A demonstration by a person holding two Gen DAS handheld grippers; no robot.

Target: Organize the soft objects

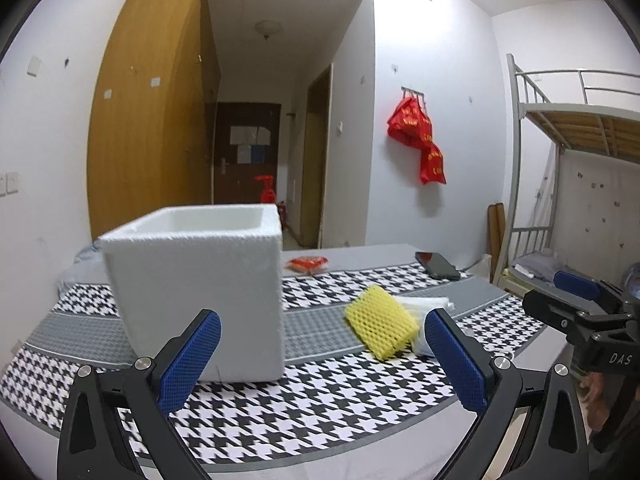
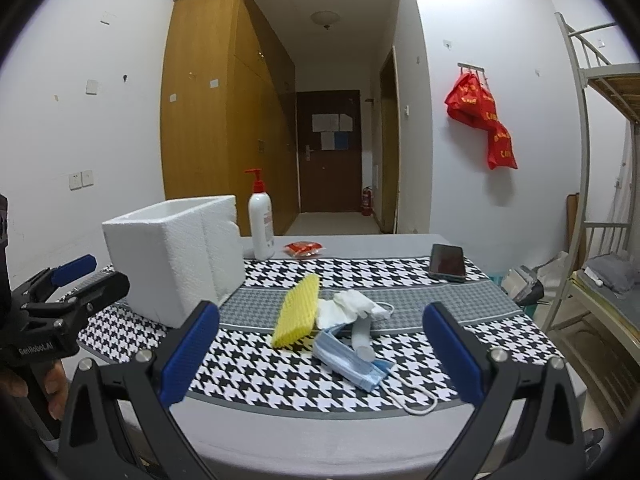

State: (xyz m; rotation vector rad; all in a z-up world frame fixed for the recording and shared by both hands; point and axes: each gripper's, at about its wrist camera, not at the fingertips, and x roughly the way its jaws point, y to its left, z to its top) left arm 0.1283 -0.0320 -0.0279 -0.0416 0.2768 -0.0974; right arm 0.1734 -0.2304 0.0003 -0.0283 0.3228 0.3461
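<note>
A white foam box point(image 1: 200, 292) point(image 2: 180, 256) stands open-topped on the houndstooth cloth. To its right lie a yellow foam net point(image 1: 380, 328) point(image 2: 298, 310), white crumpled tissue point(image 2: 352, 306) and a blue face mask point(image 2: 352, 358). My left gripper point(image 1: 320, 360) is open, hovering near the table's front edge with the box's front corner between its fingers' line of sight. My right gripper point(image 2: 320, 352) is open too, low over the front edge, facing the mask and net. Nothing is held. Each gripper shows at the edge of the other's view.
A white pump bottle point(image 2: 260, 224) stands behind the box. A red packet point(image 2: 303, 248) and a black phone point(image 2: 447, 262) lie toward the far edge. A metal bunk bed point(image 2: 592, 200) stands to the right; a hand point(image 2: 36, 384) holds the left gripper.
</note>
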